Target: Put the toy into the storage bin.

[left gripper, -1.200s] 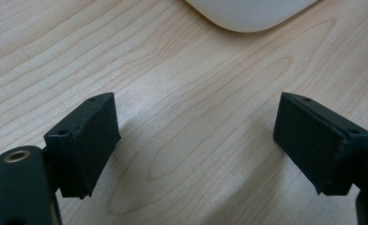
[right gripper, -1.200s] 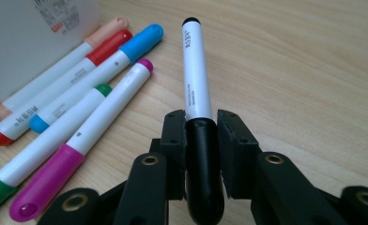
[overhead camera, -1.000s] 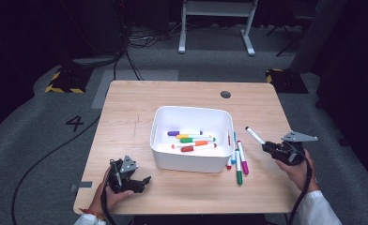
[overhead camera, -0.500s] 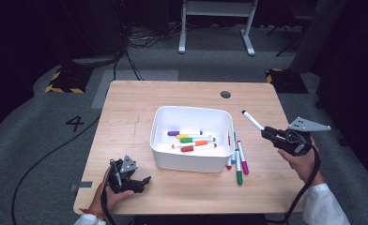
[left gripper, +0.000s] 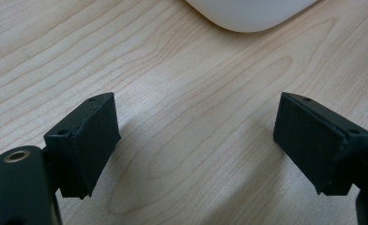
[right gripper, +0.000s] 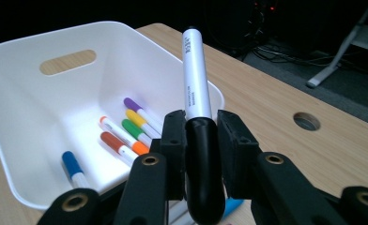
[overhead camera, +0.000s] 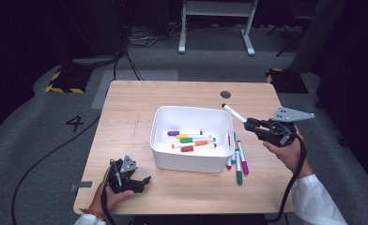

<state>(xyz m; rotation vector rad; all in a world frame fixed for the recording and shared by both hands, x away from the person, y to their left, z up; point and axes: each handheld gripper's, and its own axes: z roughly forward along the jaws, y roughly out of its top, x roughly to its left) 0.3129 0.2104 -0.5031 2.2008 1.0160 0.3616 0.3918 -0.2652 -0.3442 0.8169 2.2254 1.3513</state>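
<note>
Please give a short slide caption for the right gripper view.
Right tongs clamp a black-capped white marker above the white plastic bin.

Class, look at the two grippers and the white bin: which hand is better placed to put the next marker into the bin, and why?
The right. The right gripper is shut on the black-capped marker, held at the white bin rim. The left gripper is open and holds nothing, low on the table short of the bin.
</note>
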